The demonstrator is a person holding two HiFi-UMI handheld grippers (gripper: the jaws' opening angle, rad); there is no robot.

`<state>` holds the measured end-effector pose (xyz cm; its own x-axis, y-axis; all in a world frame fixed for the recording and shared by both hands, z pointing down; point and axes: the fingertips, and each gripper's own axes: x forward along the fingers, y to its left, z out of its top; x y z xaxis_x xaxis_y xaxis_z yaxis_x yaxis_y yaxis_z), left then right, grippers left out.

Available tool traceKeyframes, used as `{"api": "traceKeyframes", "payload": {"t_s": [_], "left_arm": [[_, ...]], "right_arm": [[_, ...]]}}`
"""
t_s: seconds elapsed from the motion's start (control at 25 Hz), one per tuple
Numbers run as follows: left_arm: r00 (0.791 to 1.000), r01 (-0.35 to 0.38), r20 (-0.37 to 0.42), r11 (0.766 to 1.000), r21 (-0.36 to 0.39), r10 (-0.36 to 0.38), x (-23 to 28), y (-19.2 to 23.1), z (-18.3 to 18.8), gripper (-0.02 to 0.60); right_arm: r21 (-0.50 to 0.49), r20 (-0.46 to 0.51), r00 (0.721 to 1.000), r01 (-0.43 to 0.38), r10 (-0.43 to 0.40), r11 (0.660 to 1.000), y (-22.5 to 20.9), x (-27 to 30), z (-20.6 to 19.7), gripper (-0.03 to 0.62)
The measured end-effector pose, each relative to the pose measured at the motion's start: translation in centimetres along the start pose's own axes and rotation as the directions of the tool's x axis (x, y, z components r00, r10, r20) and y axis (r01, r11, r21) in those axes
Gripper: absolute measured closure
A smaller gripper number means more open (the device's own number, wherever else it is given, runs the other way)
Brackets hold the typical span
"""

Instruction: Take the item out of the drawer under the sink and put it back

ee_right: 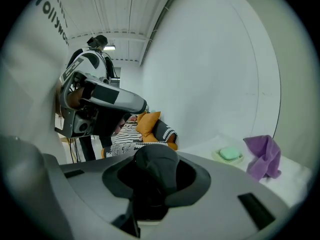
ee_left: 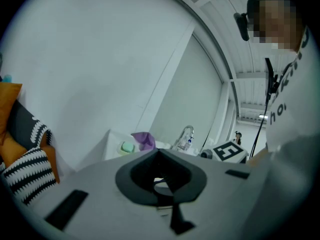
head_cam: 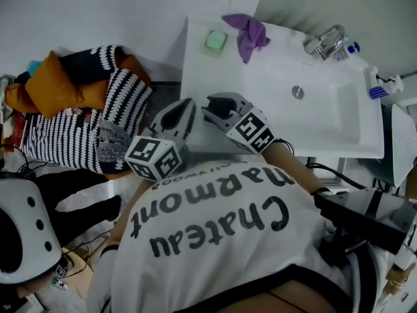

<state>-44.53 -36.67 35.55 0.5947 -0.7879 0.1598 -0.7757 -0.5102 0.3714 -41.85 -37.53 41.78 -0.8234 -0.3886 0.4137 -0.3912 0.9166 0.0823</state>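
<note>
The white sink (head_cam: 215,77) fills the upper middle of the head view. The drawer under it and any item from it are hidden by the sink's front edge and the person's white printed shirt (head_cam: 215,240). My left gripper (head_cam: 182,113) and my right gripper (head_cam: 218,104) hover side by side at the sink's front edge, each with its marker cube behind it. Both gripper views show only grey housing (ee_left: 100,194) (ee_right: 225,184) around a dark recess, so the jaws cannot be read. I see nothing held in either gripper.
On the sink lie a purple cloth (head_cam: 247,34) (ee_right: 262,156), a green soap on its dish (head_cam: 215,41) (ee_left: 128,147) and a faucet (head_cam: 326,43). Striped and orange cushions (head_cam: 98,116) sit at left. A white rounded device (head_cam: 23,240) stands at bottom left, and black equipment (head_cam: 365,214) at right.
</note>
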Motion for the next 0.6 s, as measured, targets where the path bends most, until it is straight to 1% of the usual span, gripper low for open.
{"api": "traceKeyframes", "payload": {"t_s": [0.28,0.4,0.44,0.48,0.52,0.6], "left_arm": [[1.0,0.003,-0.013,1.0,0.004,-0.003,-0.8,0.2,-0.1,0.572],[1.0,0.007,-0.029,1.0,0.001,-0.007,-1.1,0.4,-0.5,0.572],[0.999,0.01,-0.034,1.0,-0.001,-0.01,-1.2,0.5,-0.7,0.572],[0.999,0.013,-0.039,1.0,-0.003,-0.013,-1.2,0.6,-0.9,0.572],[0.999,0.018,-0.043,1.0,-0.005,-0.018,-1.1,0.7,-1.1,0.572],[0.998,0.031,-0.05,0.999,-0.009,-0.032,-1.0,0.7,-1.7,0.572]], "right_arm": [[0.013,0.014,1.0,0.002,-0.003,1.0,-0.1,-0.1,0.2,0.47],[0.03,0.047,0.999,0.014,-0.016,0.999,-0.2,-0.2,0.3,0.468],[0.047,0.06,0.998,0.019,-0.022,0.999,-0.4,-0.2,0.2,0.463],[0.065,0.07,0.997,0.022,-0.026,0.998,-0.5,-0.2,0.2,0.436],[0.075,0.076,0.997,0.023,-0.029,0.997,-0.6,-0.1,0.1,0.425],[0.077,0.076,0.996,0.028,-0.034,0.997,-0.6,-0.1,0.1,0.425]]}}
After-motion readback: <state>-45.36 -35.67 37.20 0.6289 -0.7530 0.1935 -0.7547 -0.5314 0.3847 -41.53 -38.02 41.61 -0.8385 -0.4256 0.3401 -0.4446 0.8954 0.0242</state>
